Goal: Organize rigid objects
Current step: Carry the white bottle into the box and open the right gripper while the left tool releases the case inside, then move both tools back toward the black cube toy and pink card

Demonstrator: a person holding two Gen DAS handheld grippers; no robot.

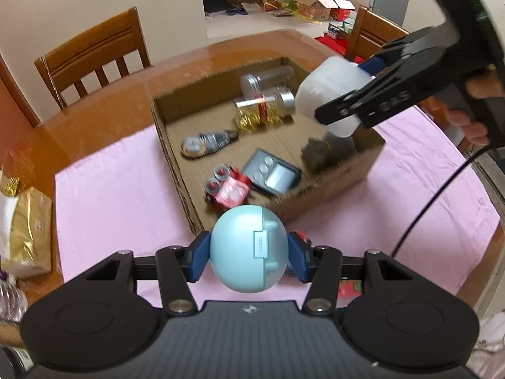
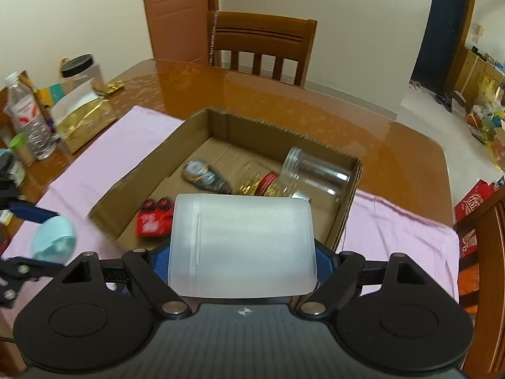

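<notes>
both tongs loaded, box waiting below

we start at the left gripper (image 1: 248, 254), whose blue pads are clenched on a pale blue egg-shaped case (image 1: 249, 249), pinched at its two sides and held clear of the pink cloth (image 1: 110, 189). the right gripper (image 2: 243, 254) is grasping a frosted white plastic jar (image 2: 241, 244) across its body; in the left wrist view that jar hangs above the near right corner of the cardboard box (image 1: 176, 170), with a hand (image 1: 473, 117) behind it on the handle.

we judge the step to be the carry: each tong holds one thing, neither is yet set down. the next move calls for bringing each over bare cardboard and lowering it before the pads let go. the jar looks closest, and it needs a spot free of the timer beneath it. the case must clear the box's near wall first.

counting what lies inside the box: two clear jars, one empty (image 2: 315, 173) and one filled with gold wrappers (image 1: 262, 110), both on their sides; one tape measure (image 1: 208, 143); one dark digital timer (image 1: 271, 173); one red battery pack (image 1: 225, 188), in which we see two cells. that makes five in the box and two in the air. outside it, on the wooden table (image 2: 284, 101), stand one water bottle (image 2: 30, 117) and one gold-wrapped box (image 2: 85, 123), well apart from the work.
</notes>
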